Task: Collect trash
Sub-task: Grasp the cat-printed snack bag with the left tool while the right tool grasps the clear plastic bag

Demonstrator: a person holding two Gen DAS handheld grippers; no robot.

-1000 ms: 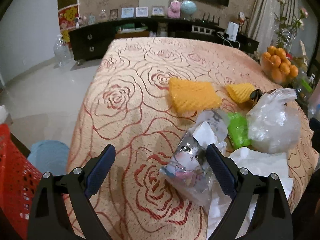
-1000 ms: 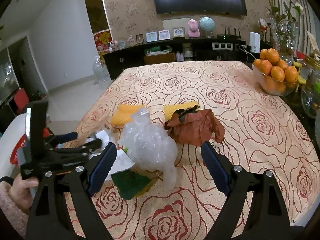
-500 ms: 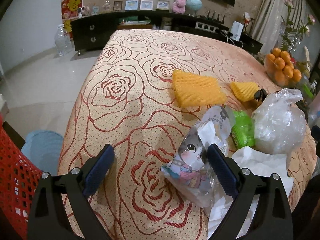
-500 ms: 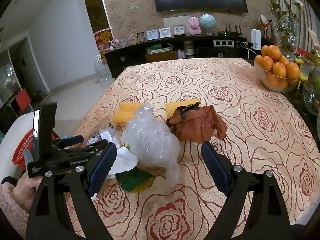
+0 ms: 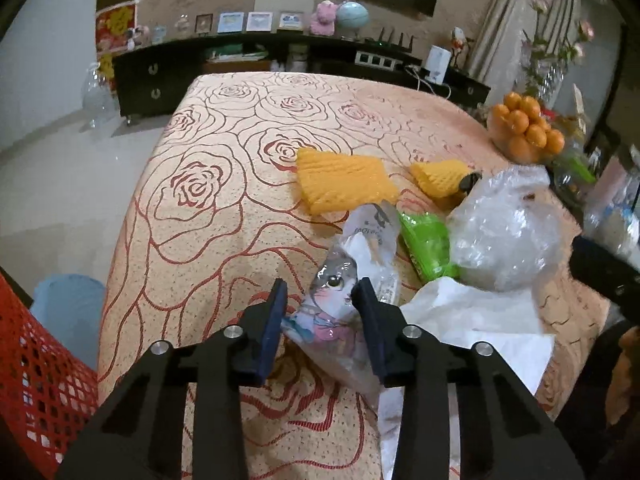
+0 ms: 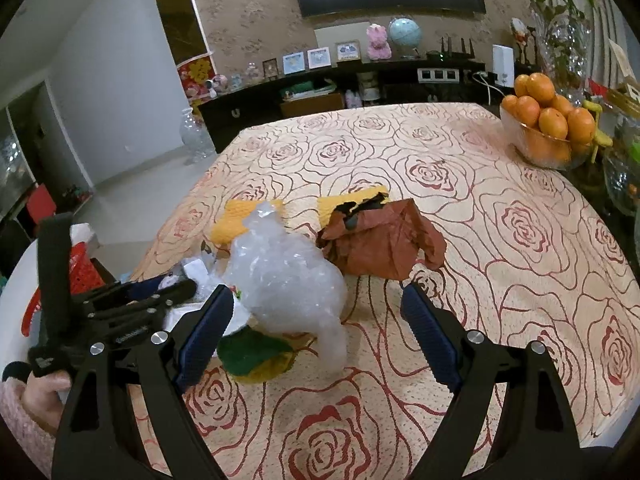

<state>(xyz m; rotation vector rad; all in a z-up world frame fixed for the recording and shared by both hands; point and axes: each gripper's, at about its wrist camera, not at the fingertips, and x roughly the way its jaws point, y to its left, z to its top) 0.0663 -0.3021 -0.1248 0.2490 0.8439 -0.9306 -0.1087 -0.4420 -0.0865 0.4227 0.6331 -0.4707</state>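
The left tool (image 5: pixel 320 300) is clamped on the cat wrapper (image 5: pixel 334 312), its two blue pads pressing the wrapper's sides near the counter's (image 5: pixel 224 184) left edge. The wrapper lies partly on white tissue (image 5: pixel 480 320), which spreads toward the counter's near edge. Just beyond it sit a green packet (image 5: pixel 428 240) and a crumpled clear bag (image 5: pixel 508 236), touching one another. Two yellow foam nets (image 5: pixel 344 180) lie farther toward the counter's middle, the smaller one beside the clear bag. In the right wrist view the right tool (image 6: pixel 316 320) hovers with its fingers wide apart, straddling the clear bag (image 6: pixel 284 276) without touching it. A brown paper wad (image 6: pixel 380 240) rests just behind that bag, against the smaller net. A bowl of oranges (image 6: pixel 544 128) stands at the counter's far right corner, well apart from the trash. A red basket (image 5: pixel 36 380) stands on the floor off the counter's near left corner, beside a blue bin (image 5: pixel 68 304).
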